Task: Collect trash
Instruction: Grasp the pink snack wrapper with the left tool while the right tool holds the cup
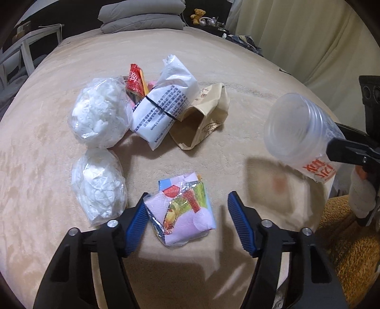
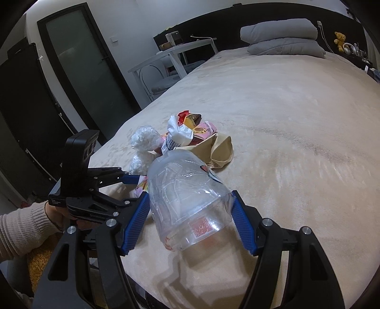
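Note:
A flattened colourful carton (image 1: 184, 209) lies on the beige bed cover between the open jaws of my left gripper (image 1: 187, 214); the left pad touches it, the right pad stands apart. My right gripper (image 2: 190, 209) is shut on a clear plastic cup (image 2: 187, 192) and holds it above the bed; the cup also shows at the right of the left wrist view (image 1: 301, 135). Behind the carton lie two bags of white tissue (image 1: 101, 116) (image 1: 98, 185), a white printed packet (image 1: 163, 107), a red wrapper (image 1: 135, 79) and a brown paper bag (image 1: 201, 118).
Folded grey pillows (image 1: 142, 17) lie at the head of the bed. A white side table (image 2: 175, 54) and a dark door (image 2: 78, 61) stand left of the bed. A curtain (image 1: 308, 40) hangs on the right. A yellow rug (image 1: 351, 237) shows below the bed edge.

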### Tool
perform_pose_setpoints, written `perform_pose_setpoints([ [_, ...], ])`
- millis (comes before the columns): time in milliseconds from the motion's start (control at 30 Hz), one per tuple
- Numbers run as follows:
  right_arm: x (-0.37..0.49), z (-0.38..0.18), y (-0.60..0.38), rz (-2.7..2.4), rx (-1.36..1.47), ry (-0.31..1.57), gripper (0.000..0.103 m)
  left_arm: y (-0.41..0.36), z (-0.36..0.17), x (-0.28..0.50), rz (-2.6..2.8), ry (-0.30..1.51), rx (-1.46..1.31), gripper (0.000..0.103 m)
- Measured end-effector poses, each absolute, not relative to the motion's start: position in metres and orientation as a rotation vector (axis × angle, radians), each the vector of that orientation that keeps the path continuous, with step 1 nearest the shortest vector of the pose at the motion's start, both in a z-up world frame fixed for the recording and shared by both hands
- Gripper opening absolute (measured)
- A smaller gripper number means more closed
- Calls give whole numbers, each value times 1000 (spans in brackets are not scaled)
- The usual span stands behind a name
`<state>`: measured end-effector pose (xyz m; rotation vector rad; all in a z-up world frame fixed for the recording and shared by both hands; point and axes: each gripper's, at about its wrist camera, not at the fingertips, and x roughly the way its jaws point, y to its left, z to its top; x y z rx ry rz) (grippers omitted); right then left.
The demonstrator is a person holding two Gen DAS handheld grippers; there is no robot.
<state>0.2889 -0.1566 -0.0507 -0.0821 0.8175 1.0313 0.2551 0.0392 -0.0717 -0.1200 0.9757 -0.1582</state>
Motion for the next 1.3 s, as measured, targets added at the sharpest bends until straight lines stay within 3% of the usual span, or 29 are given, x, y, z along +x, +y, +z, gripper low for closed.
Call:
perform_pose_setpoints([
  [33, 289, -51, -157, 1033, -84, 817, 68, 41, -72, 256, -141, 976, -122, 49],
  [533, 276, -46, -157, 977, -91, 776, 68, 44, -46, 206, -151, 866, -149, 49],
  [1300, 178, -46, -197, 914, -2, 691, 68, 36, -9, 113, -68, 659, -253, 48],
])
